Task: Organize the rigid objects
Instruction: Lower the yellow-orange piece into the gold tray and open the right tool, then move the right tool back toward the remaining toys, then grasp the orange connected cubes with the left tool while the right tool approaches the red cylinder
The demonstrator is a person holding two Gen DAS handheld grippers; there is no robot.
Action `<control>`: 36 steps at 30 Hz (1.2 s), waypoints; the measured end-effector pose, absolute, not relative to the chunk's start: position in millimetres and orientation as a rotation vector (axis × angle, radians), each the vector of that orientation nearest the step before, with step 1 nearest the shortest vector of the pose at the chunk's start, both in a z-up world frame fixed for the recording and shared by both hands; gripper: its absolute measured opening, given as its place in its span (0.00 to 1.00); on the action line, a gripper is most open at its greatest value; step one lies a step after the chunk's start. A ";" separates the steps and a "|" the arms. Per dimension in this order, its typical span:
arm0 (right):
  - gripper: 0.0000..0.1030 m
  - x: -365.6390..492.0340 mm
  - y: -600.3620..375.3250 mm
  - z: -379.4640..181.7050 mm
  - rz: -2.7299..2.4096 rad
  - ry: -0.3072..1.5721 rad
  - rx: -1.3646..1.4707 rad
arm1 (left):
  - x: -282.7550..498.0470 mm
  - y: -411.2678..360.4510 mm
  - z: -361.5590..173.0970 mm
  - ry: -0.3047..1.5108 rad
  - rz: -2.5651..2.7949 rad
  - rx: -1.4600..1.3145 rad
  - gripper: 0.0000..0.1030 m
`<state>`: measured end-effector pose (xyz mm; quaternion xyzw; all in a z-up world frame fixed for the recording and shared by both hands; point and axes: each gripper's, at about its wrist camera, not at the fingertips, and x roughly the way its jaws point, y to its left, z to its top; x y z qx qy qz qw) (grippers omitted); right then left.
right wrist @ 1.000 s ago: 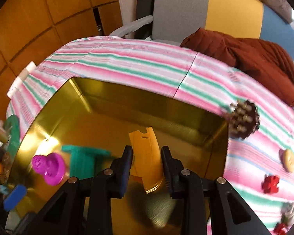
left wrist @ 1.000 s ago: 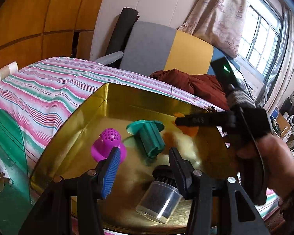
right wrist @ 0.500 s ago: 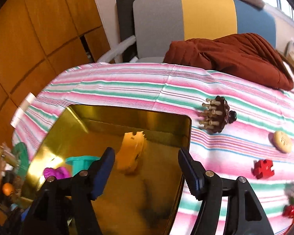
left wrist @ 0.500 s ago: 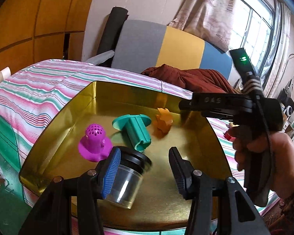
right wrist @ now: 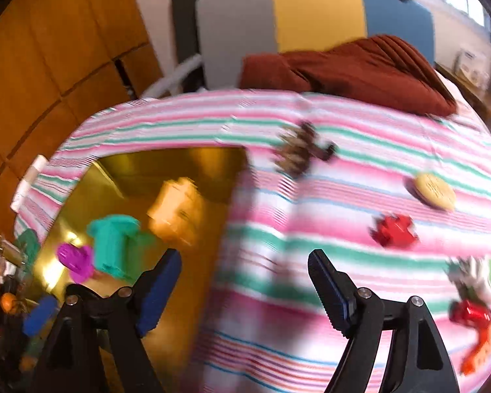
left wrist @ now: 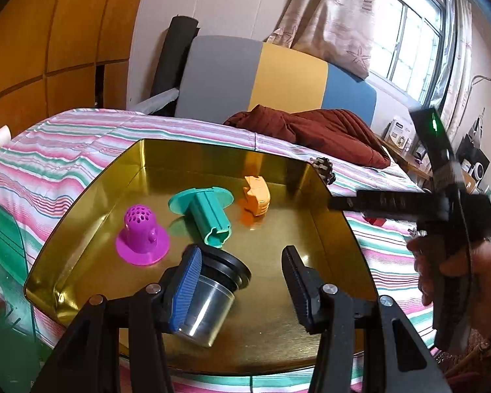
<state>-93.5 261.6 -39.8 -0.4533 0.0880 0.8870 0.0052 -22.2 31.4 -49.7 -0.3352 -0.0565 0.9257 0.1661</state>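
Orange piece (left wrist: 256,193) in gold tray (left wrist: 314,177); right hand-held gripper (right wrist: 245,288) opening, empty; left hand-held gripper (left wrist: 242,281) open beside cup (left wrist: 209,298)

Left gripper (left wrist: 242,281) tilts downward, jaws parted with nothing pressed between them; right gripper (right wrist: 245,294) angles down steeply, jaws opening, empty, gripped by a hand (left wrist: 455,275)

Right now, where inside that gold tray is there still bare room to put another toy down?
The gold tray is bare along its right side, between the orange piece and the right wall, and in the back-left corner. The left middle is crowded: purple strainer, teal spool and clear cup sit close together.
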 end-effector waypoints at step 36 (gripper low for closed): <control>0.91 0.6 479.2 -72.6 2.141 0.840 -1.506 | 20.3 71.5 -40.7 -0.007 2.536 -0.856 0.50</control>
